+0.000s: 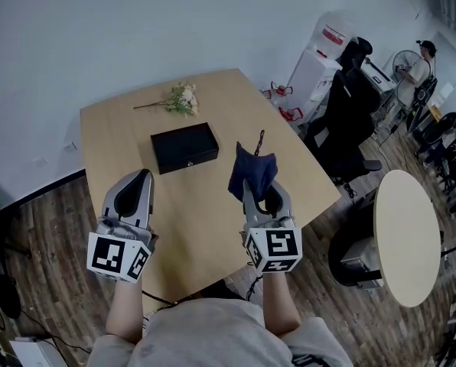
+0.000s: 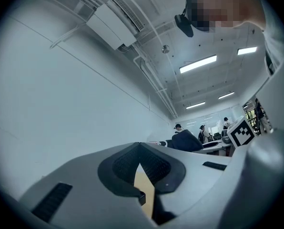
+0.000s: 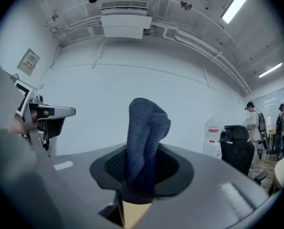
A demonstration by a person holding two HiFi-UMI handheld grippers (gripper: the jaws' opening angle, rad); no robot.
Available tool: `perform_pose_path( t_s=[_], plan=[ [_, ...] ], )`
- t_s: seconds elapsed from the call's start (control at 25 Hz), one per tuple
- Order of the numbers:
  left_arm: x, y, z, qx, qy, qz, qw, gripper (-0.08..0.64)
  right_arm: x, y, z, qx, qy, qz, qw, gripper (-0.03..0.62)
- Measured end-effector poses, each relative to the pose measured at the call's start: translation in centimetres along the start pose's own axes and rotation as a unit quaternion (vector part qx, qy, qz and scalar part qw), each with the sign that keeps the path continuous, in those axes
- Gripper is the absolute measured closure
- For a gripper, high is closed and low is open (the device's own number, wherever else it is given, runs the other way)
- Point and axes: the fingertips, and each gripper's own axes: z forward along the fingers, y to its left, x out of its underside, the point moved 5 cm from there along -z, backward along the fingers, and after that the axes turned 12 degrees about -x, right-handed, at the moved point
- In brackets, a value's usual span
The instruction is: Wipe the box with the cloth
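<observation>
The right gripper (image 1: 255,196) has its jaws clamped on the cloth (image 1: 252,168) (a dark blue bunch sticking up past the tips), just right of the box (image 1: 184,147), which lies mid-table (image 1: 205,216). The left gripper (image 1: 141,177), jaws together and empty, hovers near-left of the box.

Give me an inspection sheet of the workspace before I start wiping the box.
Surface: wooden table, bare in front of both grippers.
Job's things: black box, closed, mid-table; dark blue cloth, held above the table, not touching the box.
Clutter: flower sprig behind the box.
Grippers: left gripper shut, empty; right gripper shut on the cloth.
Cables: nothing seen on the table.
Surroundings: black office chair, round table, water dispenser, a person far right.
</observation>
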Motion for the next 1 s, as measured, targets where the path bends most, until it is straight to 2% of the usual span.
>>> perform_pose_path(
  t_s=[1.0],
  plan=[
    [0.9, 1.1, 0.4, 0.001, 0.007, -0.013, 0.9999, 0.552, -0.6, 1.0, 0.9, 0.009, -0.007, -0.022, 1.0, 0.469]
  ],
)
